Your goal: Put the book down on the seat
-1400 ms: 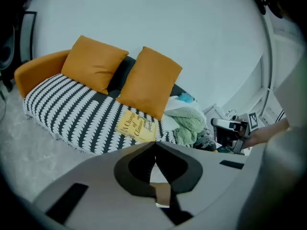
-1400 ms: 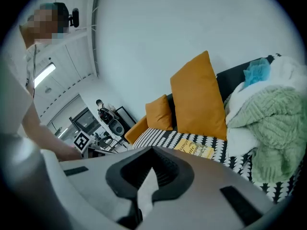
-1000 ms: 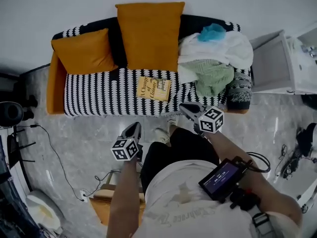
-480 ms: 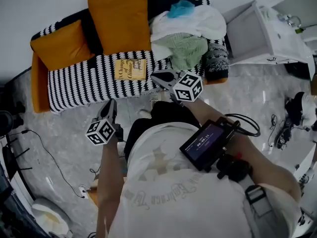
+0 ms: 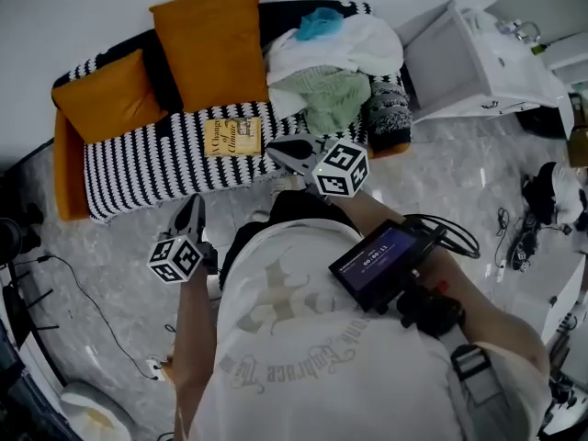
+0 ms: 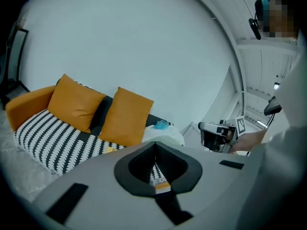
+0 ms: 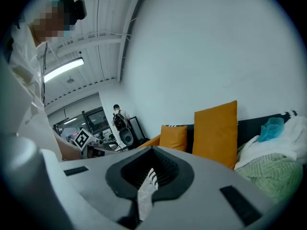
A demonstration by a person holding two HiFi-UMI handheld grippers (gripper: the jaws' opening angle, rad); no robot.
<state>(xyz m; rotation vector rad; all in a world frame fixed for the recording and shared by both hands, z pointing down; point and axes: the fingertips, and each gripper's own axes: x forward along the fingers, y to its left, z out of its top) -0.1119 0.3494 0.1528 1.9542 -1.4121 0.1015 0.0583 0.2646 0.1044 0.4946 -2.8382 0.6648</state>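
The book (image 5: 232,137) is found flat on the sofa seat (image 5: 138,168), near its middle and below the tall cushion (image 5: 211,53). It is judged light and stiff, best pinched at an edge. The left gripper (image 5: 192,208) and right gripper (image 5: 280,152) are closed, empty.
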